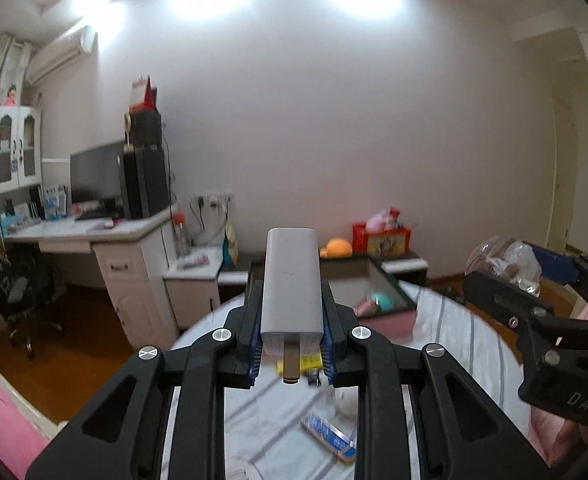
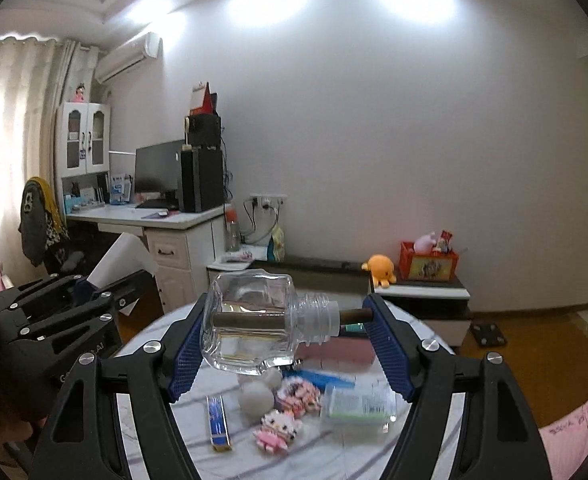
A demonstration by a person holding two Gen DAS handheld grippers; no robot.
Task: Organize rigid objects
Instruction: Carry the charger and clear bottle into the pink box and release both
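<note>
My left gripper (image 1: 291, 320) is shut on a grey power bank (image 1: 291, 280), held upright above the round table with a striped cloth (image 1: 446, 344). My right gripper (image 2: 285, 344) is shut on a clear glass bottle (image 2: 253, 320) lying sideways between the pads, a brown stick through its neck touching the right pad. The right gripper also shows in the left wrist view (image 1: 534, 300) at the right, with the bottle (image 1: 502, 260). The left gripper shows in the right wrist view (image 2: 65, 312) at the left.
On the table lie a blue flat case (image 2: 219, 422), a white ball (image 2: 255, 398), pink block figures (image 2: 277, 430), a clear plastic box (image 2: 360, 404) and a yellow item (image 1: 310, 362). A dark open box (image 1: 378, 288) sits at the far edge. A desk (image 2: 165, 220) stands at the left.
</note>
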